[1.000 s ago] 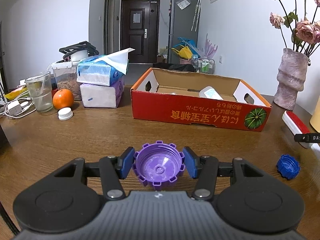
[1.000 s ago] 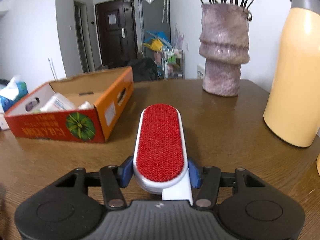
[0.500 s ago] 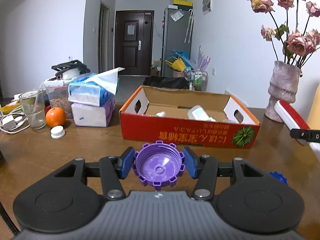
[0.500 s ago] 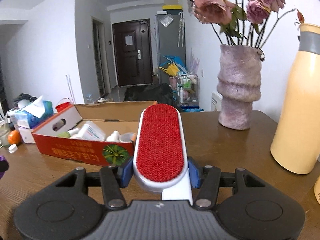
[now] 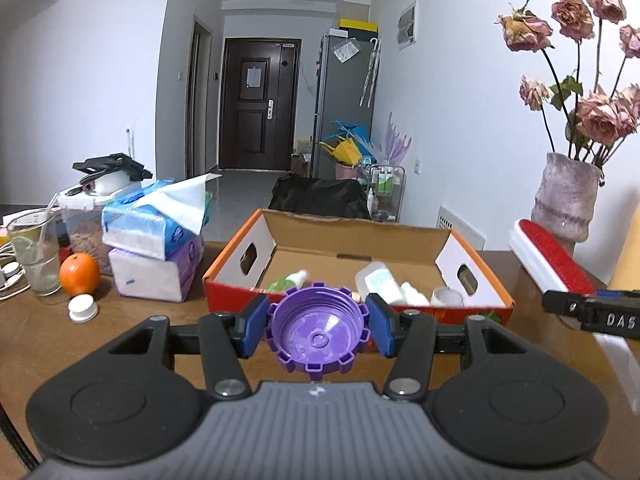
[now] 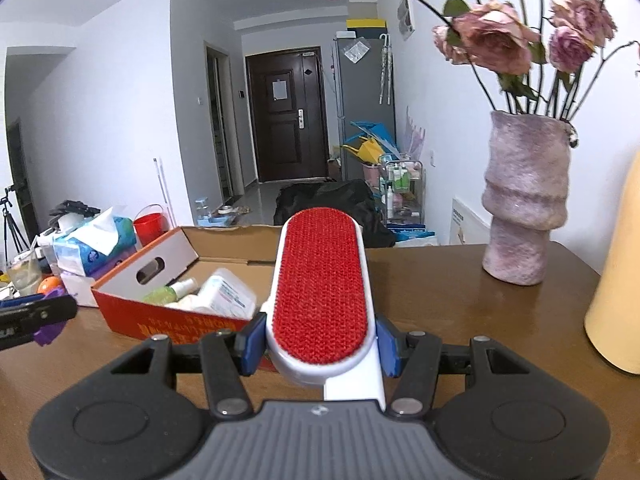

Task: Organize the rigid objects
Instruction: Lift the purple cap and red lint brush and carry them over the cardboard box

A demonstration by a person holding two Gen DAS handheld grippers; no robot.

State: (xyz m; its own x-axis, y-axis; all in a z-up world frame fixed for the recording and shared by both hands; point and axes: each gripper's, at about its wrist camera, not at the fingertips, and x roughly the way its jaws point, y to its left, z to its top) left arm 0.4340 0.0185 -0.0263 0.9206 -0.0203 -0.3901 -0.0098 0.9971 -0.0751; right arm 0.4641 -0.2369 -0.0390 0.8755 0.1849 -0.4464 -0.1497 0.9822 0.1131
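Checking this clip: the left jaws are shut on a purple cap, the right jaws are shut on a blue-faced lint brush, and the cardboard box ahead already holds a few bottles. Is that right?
Not quite. The lint brush in the right gripper has a red face, not blue, as the right wrist view shows. The rest holds: the left gripper is shut on the purple cap, and the cardboard box holds a few bottles.

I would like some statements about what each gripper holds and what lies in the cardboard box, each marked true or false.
1. The left gripper holds a purple cap. True.
2. The right gripper holds a blue cap. False: its jaws clamp a red lint brush.
3. The cardboard box is empty. False: bottles lie inside.
4. An orange sits on the table, outside the box. True.
5. The vase lies tipped over. False: it stands upright.
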